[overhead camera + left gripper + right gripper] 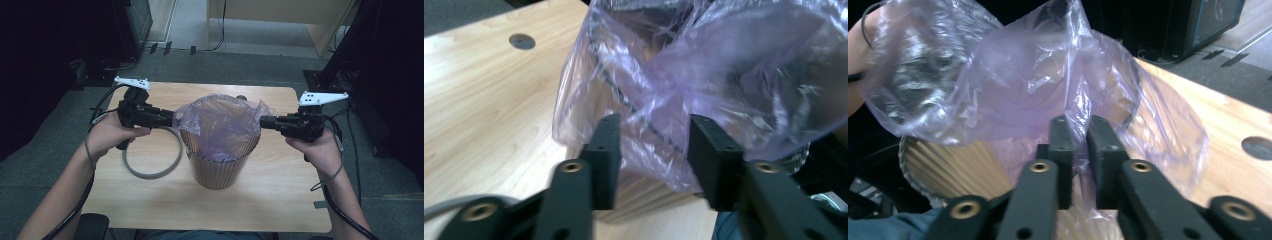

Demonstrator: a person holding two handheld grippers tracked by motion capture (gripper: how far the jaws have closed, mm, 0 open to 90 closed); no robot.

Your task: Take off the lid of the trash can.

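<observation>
Ribbed brown bin (218, 162) stands mid-counter (280, 200), lined with a purple plastic bag (220, 122). Right gripper (265, 122): fingers (1064, 145) nearly shut, pinching bag film at the rim. Left gripper (172, 118): fingers (606, 150) half open, film between them, unclamped. High view adds grey ring (152, 157) beside bin.

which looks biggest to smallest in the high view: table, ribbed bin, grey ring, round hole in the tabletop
1. table
2. ribbed bin
3. grey ring, lying flat to the bin's left; partly covered by the hand, its span looks a little under the bin's, so these two are close
4. round hole, smallest and partly hidden behind the bag
</observation>
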